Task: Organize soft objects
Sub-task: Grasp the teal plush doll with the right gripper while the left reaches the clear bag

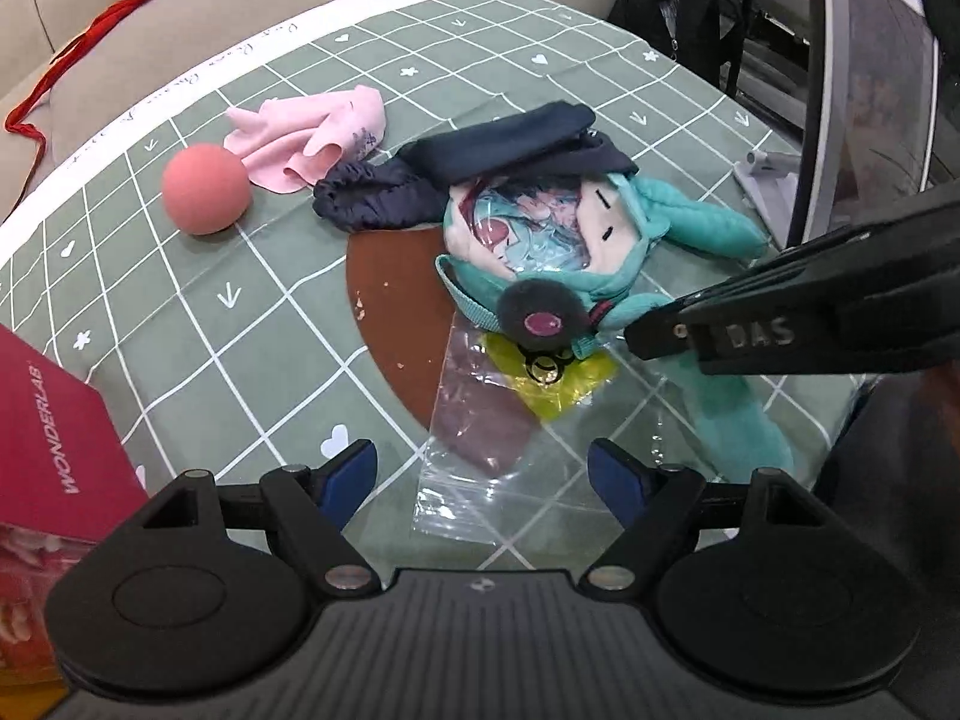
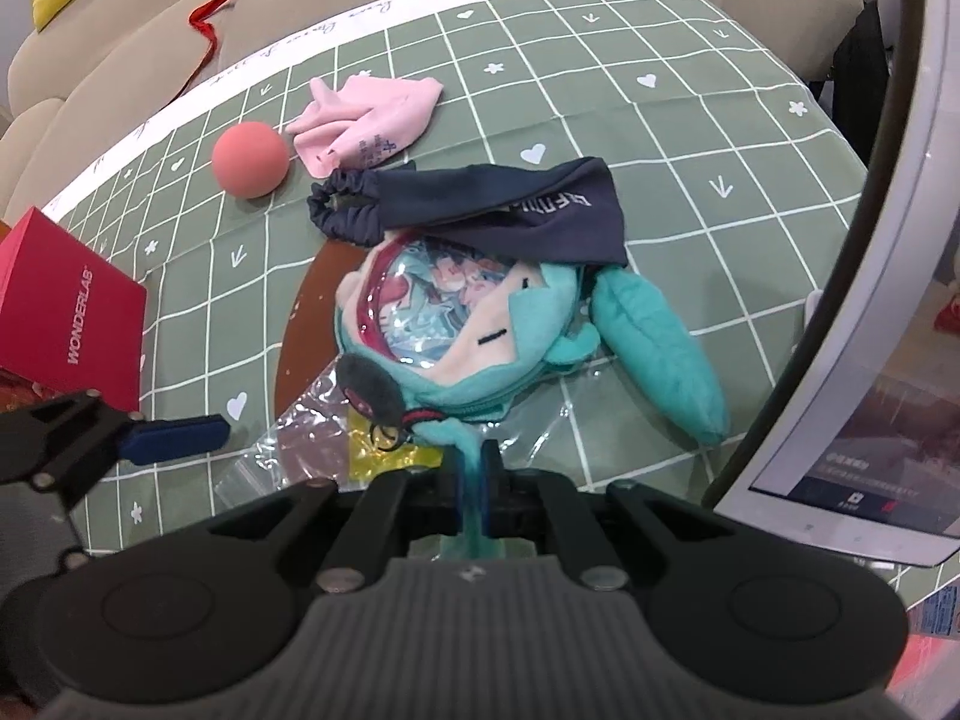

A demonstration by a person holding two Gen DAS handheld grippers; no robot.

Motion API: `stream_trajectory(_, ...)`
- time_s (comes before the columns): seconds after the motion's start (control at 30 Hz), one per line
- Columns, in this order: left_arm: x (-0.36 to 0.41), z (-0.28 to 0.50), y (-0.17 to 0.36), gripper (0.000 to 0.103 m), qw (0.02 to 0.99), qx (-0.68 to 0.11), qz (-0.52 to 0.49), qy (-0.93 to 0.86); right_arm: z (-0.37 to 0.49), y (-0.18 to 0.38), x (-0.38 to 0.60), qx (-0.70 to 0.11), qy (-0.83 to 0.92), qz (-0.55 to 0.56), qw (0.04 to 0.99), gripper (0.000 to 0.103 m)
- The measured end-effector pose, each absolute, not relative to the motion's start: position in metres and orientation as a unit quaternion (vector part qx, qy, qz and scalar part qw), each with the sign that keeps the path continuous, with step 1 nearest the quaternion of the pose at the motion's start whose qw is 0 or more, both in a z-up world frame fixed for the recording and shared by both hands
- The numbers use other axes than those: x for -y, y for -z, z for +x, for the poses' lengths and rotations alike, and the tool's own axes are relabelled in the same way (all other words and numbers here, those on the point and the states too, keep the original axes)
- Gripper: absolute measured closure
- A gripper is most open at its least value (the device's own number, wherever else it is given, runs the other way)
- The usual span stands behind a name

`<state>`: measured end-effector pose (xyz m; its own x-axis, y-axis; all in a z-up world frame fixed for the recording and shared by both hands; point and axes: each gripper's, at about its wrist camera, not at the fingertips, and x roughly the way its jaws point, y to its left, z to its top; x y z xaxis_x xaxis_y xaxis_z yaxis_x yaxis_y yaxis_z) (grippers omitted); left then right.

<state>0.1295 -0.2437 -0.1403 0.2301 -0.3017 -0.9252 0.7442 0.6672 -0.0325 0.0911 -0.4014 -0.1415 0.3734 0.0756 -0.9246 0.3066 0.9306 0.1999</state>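
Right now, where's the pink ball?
The pink ball sits on the green checked tablecloth, left in both wrist views, touching the pink cloth on its right, with the red box nearer the camera.

Red box (image 1: 54, 456) cut off left.

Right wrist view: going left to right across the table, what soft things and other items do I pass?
Red box → pink ball → pink cloth → navy headband → teal plush's long tail → white screen.

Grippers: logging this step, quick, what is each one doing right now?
Left gripper: open, nothing between the jaws.
Right gripper: shut on the teal plush pouch, pinching its lower tail.
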Motion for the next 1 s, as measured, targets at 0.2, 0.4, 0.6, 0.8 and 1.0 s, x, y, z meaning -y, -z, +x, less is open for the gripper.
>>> stream_trajectory(0.2,0.245,0.126,0.145,0.035,0.744,-0.524,0.174,0.377,0.089,0.138,0.403,-0.550,0.071,0.177,0.813,0.101)
stream_trajectory(0.4,0.244,0.117,0.142,0.088,0.769,-0.506,0.199,0.336,0.089,0.138,0.405,-0.547,0.064,0.194,0.812,0.101)
stream_trajectory(0.6,0.222,0.113,0.132,0.103,0.782,-0.508,0.160,0.325,0.088,0.138,0.405,-0.547,0.066,0.195,0.812,0.101)
stream_trajectory(0.8,0.192,0.100,0.124,0.103,0.786,-0.526,0.146,0.289,0.087,0.138,0.409,-0.545,0.070,0.203,0.811,0.101)
stream_trajectory(1.0,0.164,0.103,0.129,0.102,0.782,-0.549,0.108,0.274,0.088,0.138,0.407,-0.546,0.067,0.200,0.811,0.101)
